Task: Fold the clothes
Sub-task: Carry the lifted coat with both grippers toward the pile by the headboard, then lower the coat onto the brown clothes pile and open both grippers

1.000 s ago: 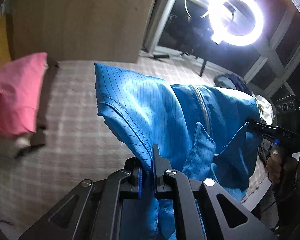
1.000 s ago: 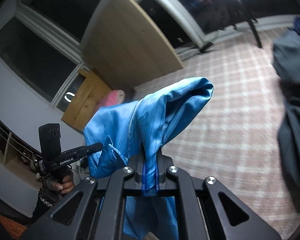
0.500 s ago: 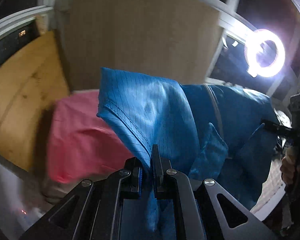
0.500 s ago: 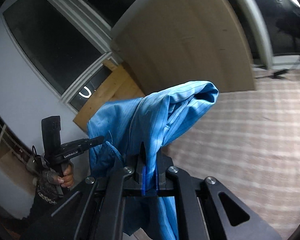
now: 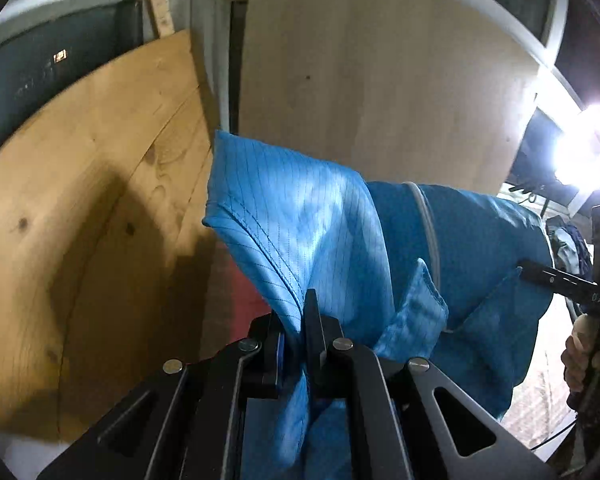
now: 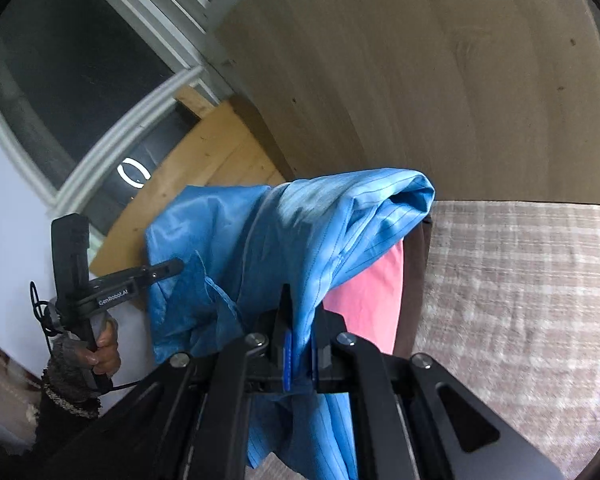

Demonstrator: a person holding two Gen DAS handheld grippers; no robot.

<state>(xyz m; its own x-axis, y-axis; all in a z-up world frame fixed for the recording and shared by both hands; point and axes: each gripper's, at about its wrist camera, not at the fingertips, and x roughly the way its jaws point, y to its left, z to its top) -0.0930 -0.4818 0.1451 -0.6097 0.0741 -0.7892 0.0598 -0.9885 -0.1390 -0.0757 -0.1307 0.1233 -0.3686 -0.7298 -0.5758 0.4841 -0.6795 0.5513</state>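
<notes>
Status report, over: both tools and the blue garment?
Left tool shut on blue garment. Right tool shut on it too. Garment held aloft. Pink cloth behind.

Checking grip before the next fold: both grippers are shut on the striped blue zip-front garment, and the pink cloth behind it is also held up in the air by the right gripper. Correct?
Not quite. The right gripper clamps only the striped blue zip-front garment; the right wrist view shows the pink cloth behind it, not gripped. The left gripper is shut on the blue garment too, as you said.
</notes>
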